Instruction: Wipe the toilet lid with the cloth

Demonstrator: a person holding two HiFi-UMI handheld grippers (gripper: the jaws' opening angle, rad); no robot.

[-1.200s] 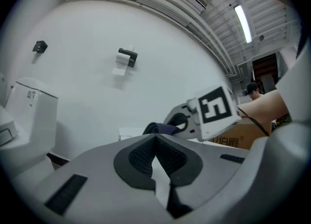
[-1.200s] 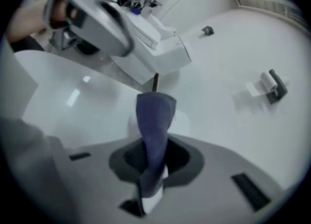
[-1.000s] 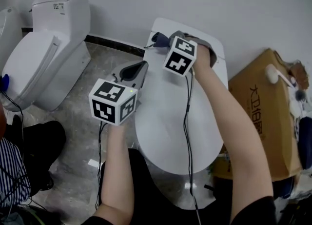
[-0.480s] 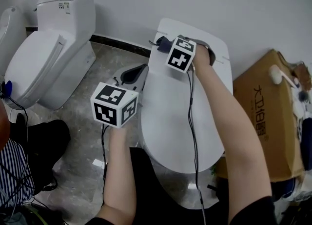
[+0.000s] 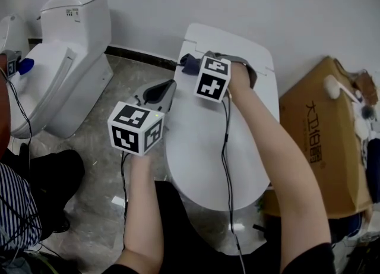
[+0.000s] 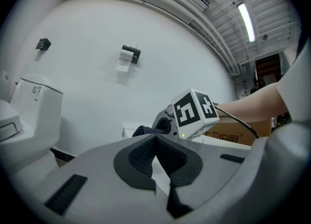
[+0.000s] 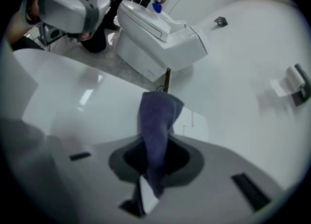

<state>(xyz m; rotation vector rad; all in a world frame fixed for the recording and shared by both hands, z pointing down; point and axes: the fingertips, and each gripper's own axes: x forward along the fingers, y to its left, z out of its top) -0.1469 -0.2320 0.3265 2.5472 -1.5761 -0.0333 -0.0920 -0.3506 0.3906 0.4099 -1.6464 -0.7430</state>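
The white toilet lid (image 5: 208,148) lies closed in the middle of the head view. At its far left corner, by the tank, my right gripper (image 5: 199,66) is shut on a dark blue cloth (image 5: 190,63). In the right gripper view the cloth (image 7: 156,118) hangs out from between the jaws of the right gripper (image 7: 153,169) and rests on the lid (image 7: 73,96). My left gripper (image 5: 169,85) hovers over the floor just left of the lid. Its jaws are shut with nothing between them in the left gripper view (image 6: 155,147), where the cloth (image 6: 143,130) shows ahead.
A second white toilet (image 5: 59,71) stands at the left, and another person (image 5: 12,195) is beside it. A cardboard box (image 5: 320,142) crowds the lid's right side. The white wall (image 5: 267,5) runs close behind the tank. Cables trail from both grippers.
My right gripper and the cloth have slid a little toward me along the lid's rear left corner. The left gripper has stayed nearly in place.
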